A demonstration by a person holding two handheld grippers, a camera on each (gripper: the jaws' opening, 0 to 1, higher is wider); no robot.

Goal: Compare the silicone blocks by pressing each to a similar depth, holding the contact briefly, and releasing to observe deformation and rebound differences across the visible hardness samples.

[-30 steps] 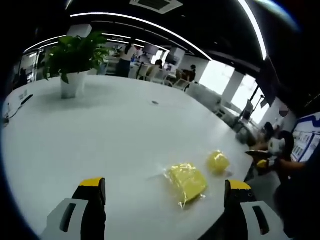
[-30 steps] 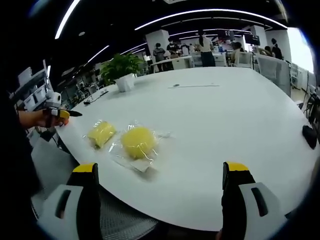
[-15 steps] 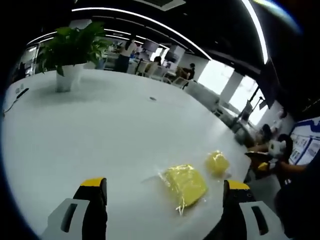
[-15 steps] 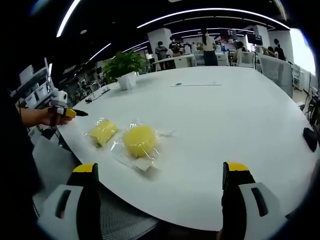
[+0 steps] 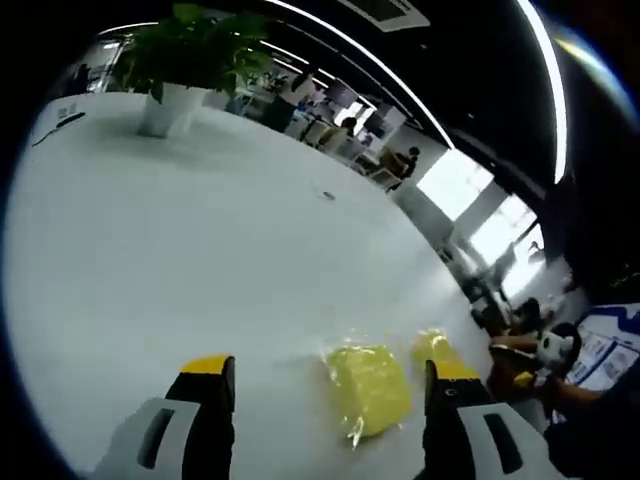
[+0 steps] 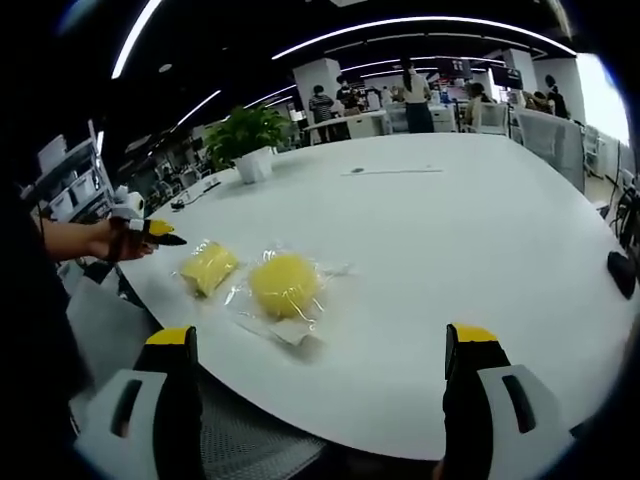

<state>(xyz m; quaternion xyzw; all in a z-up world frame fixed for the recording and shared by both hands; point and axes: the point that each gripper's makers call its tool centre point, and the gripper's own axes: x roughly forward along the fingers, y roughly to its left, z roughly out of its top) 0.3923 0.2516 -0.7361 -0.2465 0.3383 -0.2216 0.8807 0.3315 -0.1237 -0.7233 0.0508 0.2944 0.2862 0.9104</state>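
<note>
Plainly, two yellow silicone blocks lie side by side near the edge of the white surface point(image 6: 470, 250), each sealed in a clear, crinkled plastic bag. In the right gripper view the round block point(image 6: 283, 283) sits to the right and the flatter, squarish block point(image 6: 208, 266) to its left, close together but apart. In the left gripper view the squarish block point(image 5: 370, 388) lies between the jaws, nearer the right one, with the round block point(image 5: 432, 347) just beyond it, partly behind that jaw's yellow tip.

The left hand-held gripper point(image 5: 325, 405) hovers over the surface point(image 5: 180, 250) with its jaws spread wide and nothing between them. It also appears at the left of the right gripper view point(image 6: 150, 229), held in a person's hand point(image 6: 118, 240) just left of the squarish block, not touching it. The right hand-held gripper point(image 6: 325, 375) hangs off the near edge of the surface, jaws likewise spread wide and empty, well back from both blocks.

Farther off, a potted plant point(image 6: 247, 140) in a white pot stands on the surface, and people stand beyond the far edge.
</note>
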